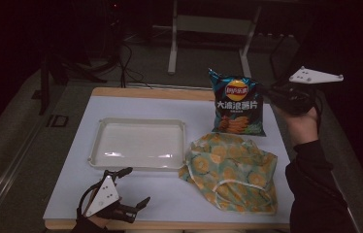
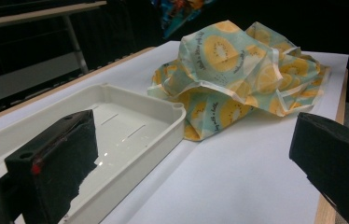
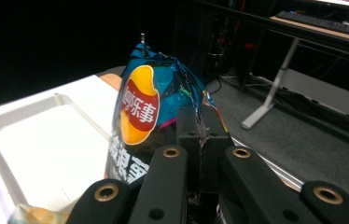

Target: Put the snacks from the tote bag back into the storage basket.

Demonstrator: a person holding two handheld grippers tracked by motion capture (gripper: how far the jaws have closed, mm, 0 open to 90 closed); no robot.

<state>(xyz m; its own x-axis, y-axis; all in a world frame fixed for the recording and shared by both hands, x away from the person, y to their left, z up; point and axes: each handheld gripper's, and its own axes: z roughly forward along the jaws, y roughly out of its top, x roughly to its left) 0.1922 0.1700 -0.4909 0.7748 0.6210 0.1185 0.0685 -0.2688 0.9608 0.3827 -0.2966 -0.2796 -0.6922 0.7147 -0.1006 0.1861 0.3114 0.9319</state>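
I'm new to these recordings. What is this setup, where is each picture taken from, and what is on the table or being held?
A person holds a two-jaw claw in each hand; there is no robot arm. The high view looks down on the table. The other two pictures come from cameras riding on each claw. On the white table lie an empty cream tray and a crumpled kiwi-print cloth bag. The right claw is shut on the edge of a blue Lay's chip bag, holding it upright. The left claw is open near the tray, holding nothing.
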